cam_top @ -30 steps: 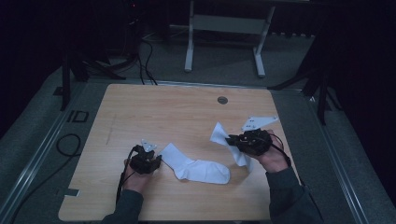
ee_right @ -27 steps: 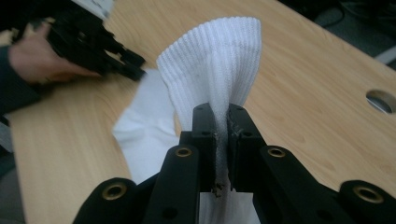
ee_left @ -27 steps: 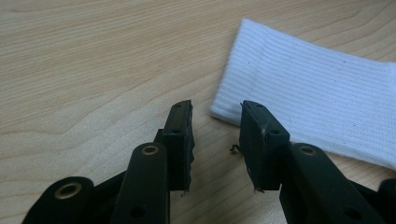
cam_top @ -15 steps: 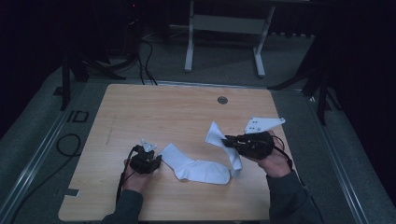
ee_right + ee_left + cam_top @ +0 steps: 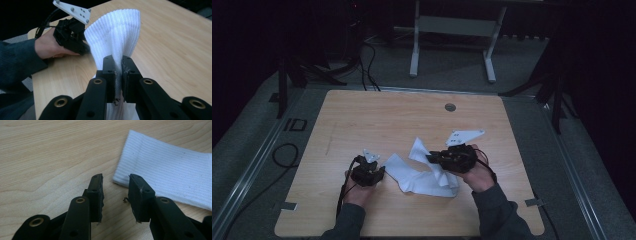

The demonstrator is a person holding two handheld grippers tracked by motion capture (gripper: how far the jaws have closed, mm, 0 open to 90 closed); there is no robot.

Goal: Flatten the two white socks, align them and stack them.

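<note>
Two white ribbed socks sit near the middle of a light wooden table (image 5: pixel 362 120), toward its near edge. One white sock (image 5: pixel 412 177) lies flat, its long axis running from left to right across the table; its ribbed cuff end points left, just beside the left gripper (image 5: pixel 379 172). In the left gripper view the cuff edge of this flat sock (image 5: pixel 165 172) rests on the wood just past the tips, untouched, and the jaws stand parted with bare table between them.

The second sock (image 5: pixel 424 155) is lifted over the flat one by the right gripper (image 5: pixel 432 159). Its cuff stands up and leans toward the far left, while the rest drapes down to the near right onto the flat sock. In the right gripper view the right gripper (image 5: pixel 118 72) has its jaws clenched tight on a fold of this raised sock (image 5: pixel 117 35), whose cuff fans out above the pads. Behind it a hand (image 5: pixel 48 47) in a dark sleeve holds the left gripper.

The table has rounded corners and a small round grommet (image 5: pixel 450 107) near its far edge. Around it lies grey floor with black cables (image 5: pixel 367 65), a white metal frame (image 5: pixel 452 35) beyond, and a dark room
</note>
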